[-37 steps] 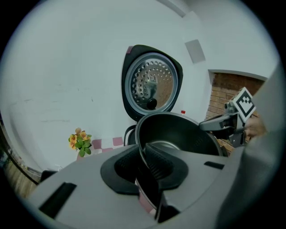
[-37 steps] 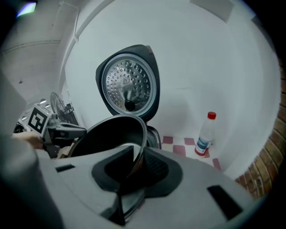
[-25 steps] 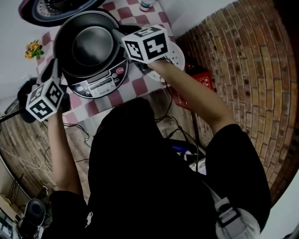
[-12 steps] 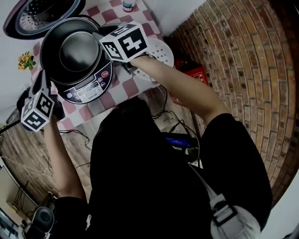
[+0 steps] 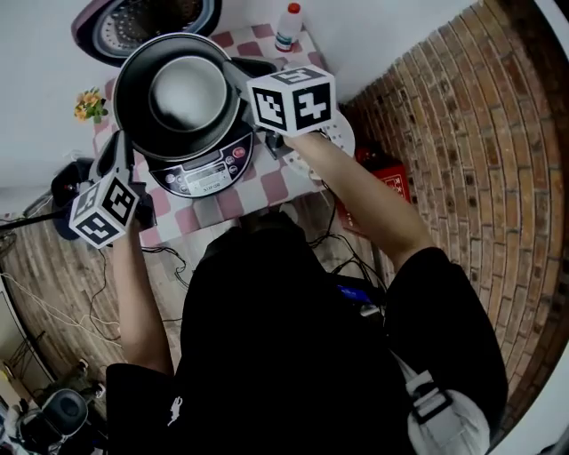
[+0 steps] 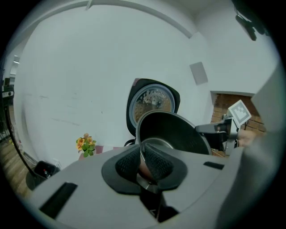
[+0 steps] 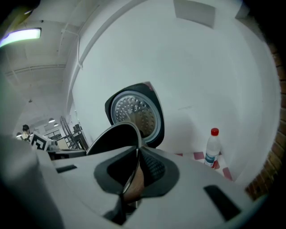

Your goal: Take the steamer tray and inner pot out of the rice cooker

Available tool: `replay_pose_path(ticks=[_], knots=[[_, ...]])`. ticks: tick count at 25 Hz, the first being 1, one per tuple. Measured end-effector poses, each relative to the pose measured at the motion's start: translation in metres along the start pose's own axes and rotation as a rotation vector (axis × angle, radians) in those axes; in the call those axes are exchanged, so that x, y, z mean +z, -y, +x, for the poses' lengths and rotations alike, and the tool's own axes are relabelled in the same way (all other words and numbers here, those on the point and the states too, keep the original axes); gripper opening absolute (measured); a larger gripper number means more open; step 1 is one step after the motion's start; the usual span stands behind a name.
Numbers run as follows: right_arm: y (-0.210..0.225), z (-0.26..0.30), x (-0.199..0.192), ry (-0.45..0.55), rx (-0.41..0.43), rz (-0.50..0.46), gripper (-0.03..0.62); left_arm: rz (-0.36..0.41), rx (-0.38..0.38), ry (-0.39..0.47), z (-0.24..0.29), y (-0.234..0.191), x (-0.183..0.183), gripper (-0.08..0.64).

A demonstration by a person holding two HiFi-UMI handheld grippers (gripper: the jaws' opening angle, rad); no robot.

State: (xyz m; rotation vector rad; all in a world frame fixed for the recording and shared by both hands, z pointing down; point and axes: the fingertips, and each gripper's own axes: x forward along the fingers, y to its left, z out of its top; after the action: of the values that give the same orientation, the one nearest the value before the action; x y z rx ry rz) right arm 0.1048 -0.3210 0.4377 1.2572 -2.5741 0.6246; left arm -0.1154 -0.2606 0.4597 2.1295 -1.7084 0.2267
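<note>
The dark inner pot (image 5: 182,93) hangs above the grey rice cooker (image 5: 203,174), held by its rim from both sides. My left gripper (image 5: 120,147) is shut on the rim's left edge; its pads (image 6: 156,162) press the thin lip, and the pot's bowl (image 6: 172,129) lies beyond. My right gripper (image 5: 240,75) grips the right edge; its jaws are closing with the rim (image 7: 129,176) pinched between them. The white steamer tray (image 5: 341,135) lies on the table to the cooker's right, partly behind my right gripper's cube.
The cooker's lid (image 5: 147,22) stands open at the back. A white bottle with a red cap (image 5: 286,27) and small flowers (image 5: 87,105) sit on the checkered table (image 5: 222,209). Cables and a red box (image 5: 391,178) lie on the floor.
Both grippers have risen with the inner pot, which now sits higher over the cooker body. The head view has shifted.
</note>
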Motion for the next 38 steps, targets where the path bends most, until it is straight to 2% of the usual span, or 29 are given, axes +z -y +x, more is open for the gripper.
replay_pose_path(ticks=[10,22,28,38], knots=[[-0.013,-0.022,0.022,0.092,0.022,0.049,0.02,-0.063,-0.016,0.097,-0.026,0.01,0.019,0.029],[-0.04,-0.029,0.041,0.16,0.061,0.069,0.017,-0.064,-0.011,0.172,-0.055,0.001,0.045,0.025],[-0.067,-0.018,0.051,0.17,0.109,0.061,0.017,-0.082,0.011,0.209,-0.075,-0.02,0.056,0.023],[-0.133,0.022,0.044,0.133,0.238,0.061,0.017,-0.118,0.104,0.239,-0.121,-0.081,0.051,0.023]])
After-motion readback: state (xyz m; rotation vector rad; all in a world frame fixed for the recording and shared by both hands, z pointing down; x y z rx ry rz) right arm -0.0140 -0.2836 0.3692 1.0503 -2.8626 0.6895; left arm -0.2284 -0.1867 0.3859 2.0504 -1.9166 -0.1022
